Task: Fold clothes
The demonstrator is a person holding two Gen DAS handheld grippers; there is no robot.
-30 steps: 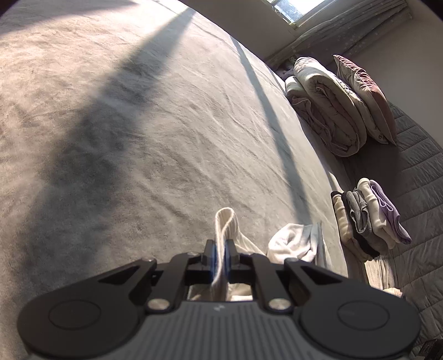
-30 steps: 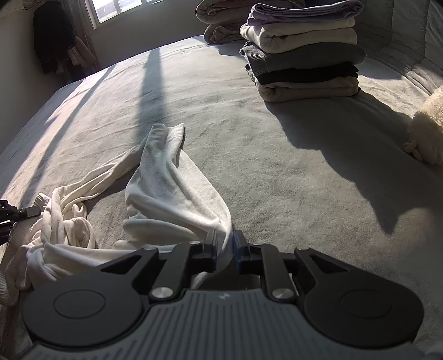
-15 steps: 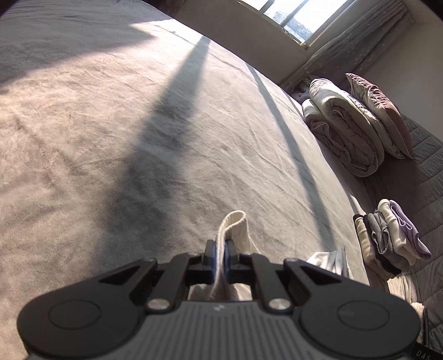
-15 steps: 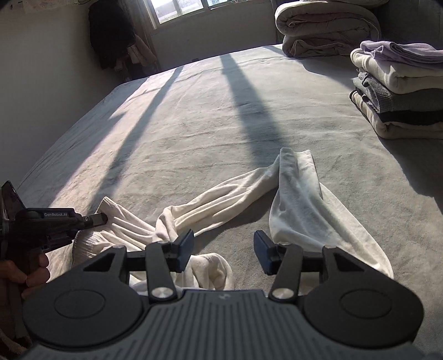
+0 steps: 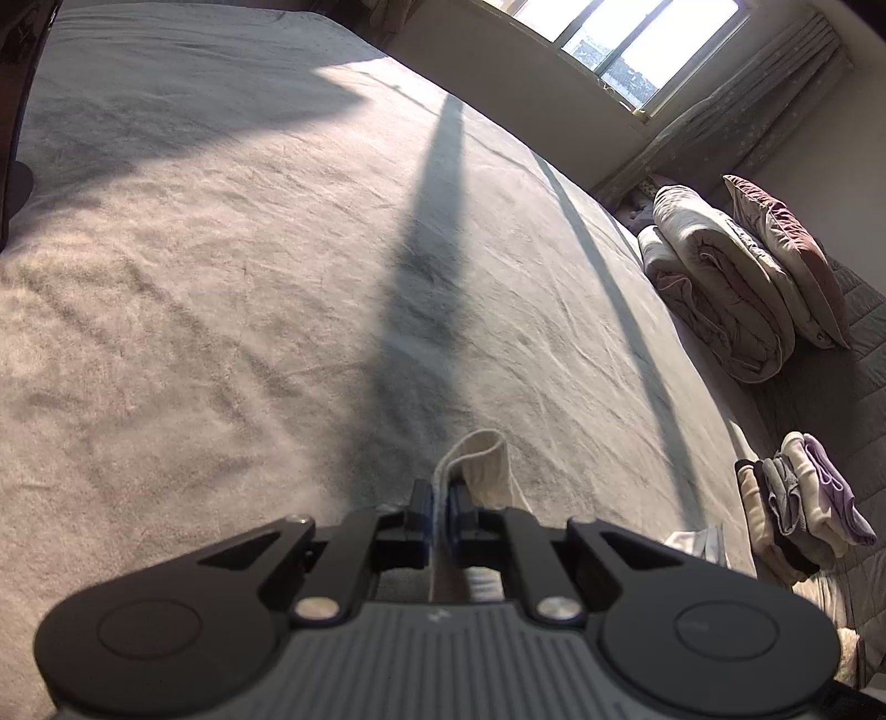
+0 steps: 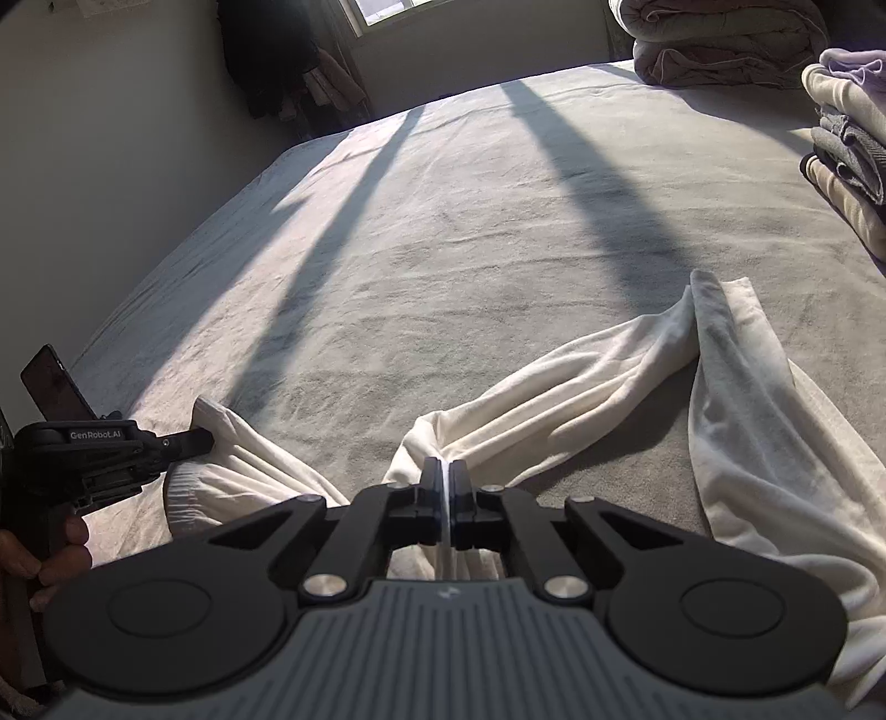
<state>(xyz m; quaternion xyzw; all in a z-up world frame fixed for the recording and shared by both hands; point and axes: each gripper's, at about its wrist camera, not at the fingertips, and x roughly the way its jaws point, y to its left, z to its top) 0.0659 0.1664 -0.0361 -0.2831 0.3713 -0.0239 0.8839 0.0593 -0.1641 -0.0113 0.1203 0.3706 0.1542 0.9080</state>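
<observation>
Right wrist view | right tongs [image 6: 446, 484], spread half a second ago, now pinch cream garment [image 6: 736, 410] lying on bed [image 6: 443, 221] | left tongs [image 5: 441, 501] still pinch its hem | both ends held, ready to spread flat

My left wrist view looks low across the bed [image 5: 277, 277] toward the window [image 5: 637, 44]. My right view faces likewise; both share the folded stack [image 5: 797, 498].

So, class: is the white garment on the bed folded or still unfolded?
Unfolded: the white garment sprawls twisted across the bed, both legs splayed.
</observation>
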